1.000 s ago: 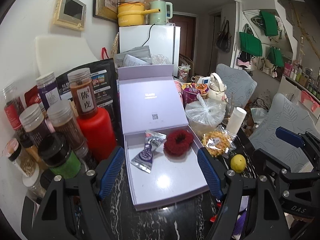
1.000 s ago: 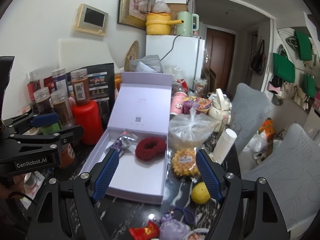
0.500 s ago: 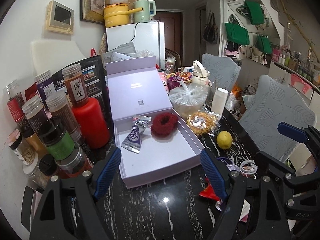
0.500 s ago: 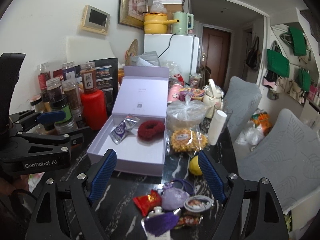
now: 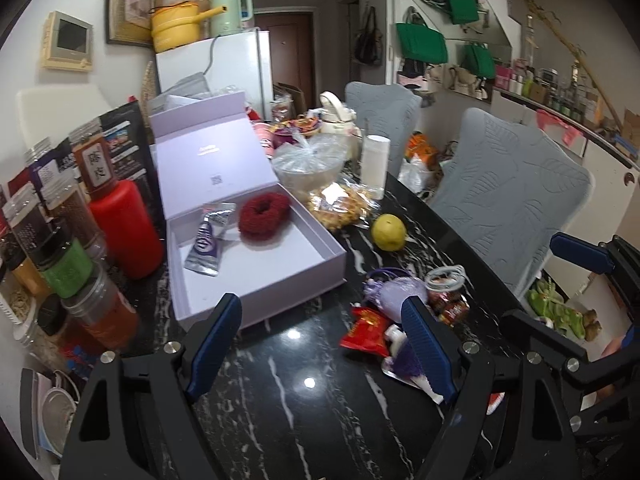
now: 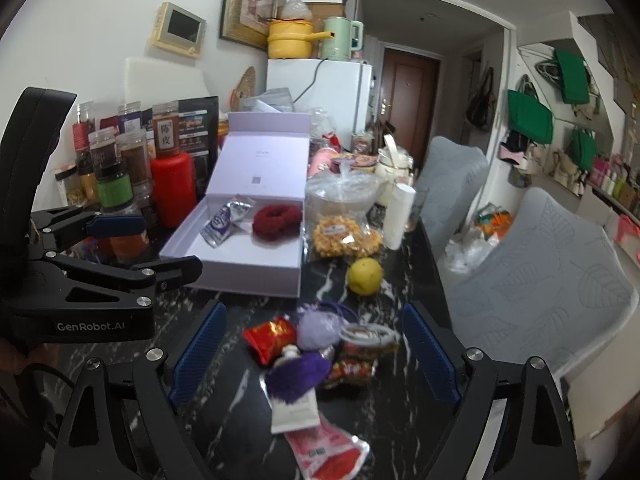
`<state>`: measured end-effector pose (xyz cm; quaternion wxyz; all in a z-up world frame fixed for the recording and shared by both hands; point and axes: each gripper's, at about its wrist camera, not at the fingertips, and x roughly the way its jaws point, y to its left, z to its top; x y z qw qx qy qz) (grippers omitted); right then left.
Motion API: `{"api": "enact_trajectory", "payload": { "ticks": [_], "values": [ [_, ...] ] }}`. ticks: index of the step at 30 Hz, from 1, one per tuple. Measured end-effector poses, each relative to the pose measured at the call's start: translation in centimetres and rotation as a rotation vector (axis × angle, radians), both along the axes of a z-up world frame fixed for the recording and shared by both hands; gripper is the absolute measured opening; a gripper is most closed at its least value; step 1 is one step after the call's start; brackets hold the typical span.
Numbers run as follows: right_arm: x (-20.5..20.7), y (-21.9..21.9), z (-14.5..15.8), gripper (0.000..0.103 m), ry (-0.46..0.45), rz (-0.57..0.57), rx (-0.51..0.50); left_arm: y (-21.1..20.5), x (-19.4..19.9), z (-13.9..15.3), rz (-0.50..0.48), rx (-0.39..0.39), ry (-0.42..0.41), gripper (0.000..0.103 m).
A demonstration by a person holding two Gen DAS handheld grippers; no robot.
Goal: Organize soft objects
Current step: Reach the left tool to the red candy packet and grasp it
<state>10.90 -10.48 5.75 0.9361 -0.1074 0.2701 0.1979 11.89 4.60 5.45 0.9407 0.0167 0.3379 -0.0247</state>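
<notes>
White lettering "GenRobot.AI" showing on black body of left gripper (image 6: 120,248), seen from right wrist view. White label with characters "陈皮" sitting on brown-filled jar (image 6: 165,136) atop red bottle (image 6: 173,188). QR code and faint print on box lid (image 6: 260,164) staying unreadable.

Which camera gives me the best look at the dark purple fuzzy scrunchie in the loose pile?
Right wrist: the purple scrunchie lies unobstructed between the open tool's fingers. In the left wrist view, the scrunchie is mostly hidden behind that tool's finger.
</notes>
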Motion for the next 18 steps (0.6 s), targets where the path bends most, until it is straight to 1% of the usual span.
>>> {"api": "enact_trajectory", "payload": {
  "ticks": [4, 8, 10, 12, 18],
  "values": [
    [-0.9, -1.3, -1.2, 0.091, 0.025, -0.037, -0.014, -1.2, -0.3, -1.0, -0.055, -0.014, 0.018, 0.082],
    [-1.3, -2.4, -2.2, 0.091, 0.045, -0.071, -0.014, -1.9, -0.5, -2.2, -0.086, -0.037, 0.043, 0.082],
    [-1.3, -2.9, -2.9, 0.091, 0.062, -0.081, -0.009, -1.8, -0.6, -2.9, -0.081, -0.061, 0.05, 0.082],
    [-1.3, -3.4, -3.7, 0.091, 0.079, -0.091, -0.005, -1.7, -0.4, -3.8, -0.083, -0.076, 0.076, 0.082],
    [-1.0, -4.4, -6.6, 0.091, 0.137, -0.102, -0.004, -1.6, -0.2, -6.4, -0.078, -0.104, 0.132, 0.082]
  ]
}}
